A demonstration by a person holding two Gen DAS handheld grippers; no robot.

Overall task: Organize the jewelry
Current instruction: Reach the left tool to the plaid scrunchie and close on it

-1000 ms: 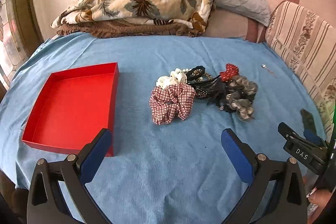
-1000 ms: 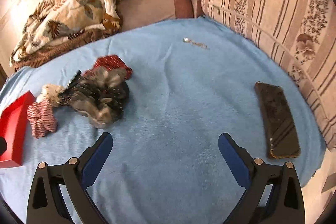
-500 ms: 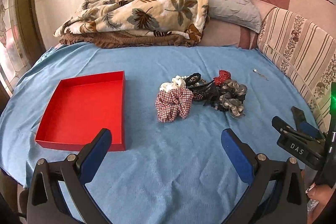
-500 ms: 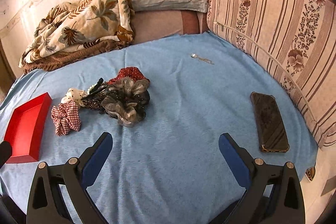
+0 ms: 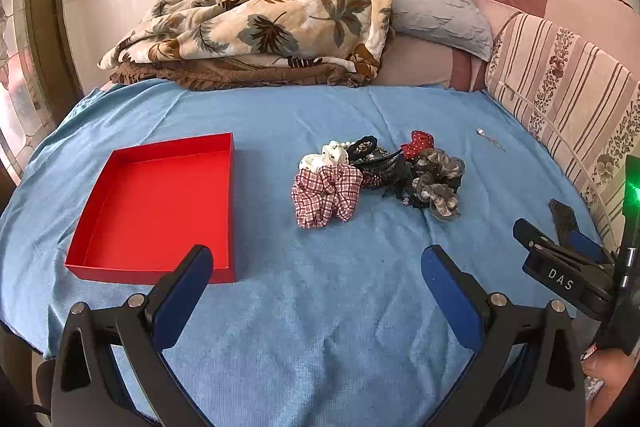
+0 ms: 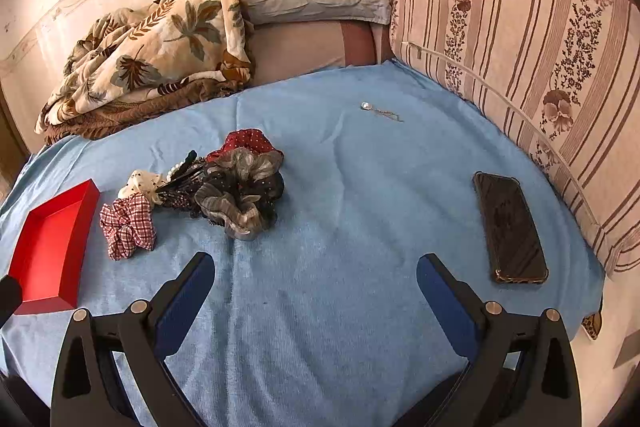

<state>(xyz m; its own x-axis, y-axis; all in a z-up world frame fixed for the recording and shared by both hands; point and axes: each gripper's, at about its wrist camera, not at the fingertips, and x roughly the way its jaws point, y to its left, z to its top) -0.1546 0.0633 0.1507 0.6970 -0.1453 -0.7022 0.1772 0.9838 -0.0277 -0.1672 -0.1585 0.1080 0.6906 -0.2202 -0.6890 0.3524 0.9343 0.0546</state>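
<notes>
- On the bed (image 5: pixel 320 327), covered with a blue sheet, the left gripper (image 5: pixel 316 263) and the right gripper (image 6: pixel 316 267) both hover low near the front edge, jaws spread wide and holding nothing, which looks like a ready stance ahead of a first pick.
- At ten o'clock from the left gripper sits the red box (image 5: pixel 160 203), its floor bare, so nothing has been sorted into it yet.
- At twelve o'clock lies the pile of hair accessories (image 5: pixel 380 175), heaped and touching one another: a plaid scrunchie (image 5: pixel 326 195) nearest the box, a grey scrunchie (image 5: pixel 438 183) on the far side.
- At one o'clock from the right gripper, well apart from the pile, lies a small silver chain (image 6: pixel 380 111) (possibly a pendant; too small to tell).
- A phone (image 6: pixel 510 227) rests at two o'clock, near the striped cushion (image 6: pixel 520 47).
</notes>
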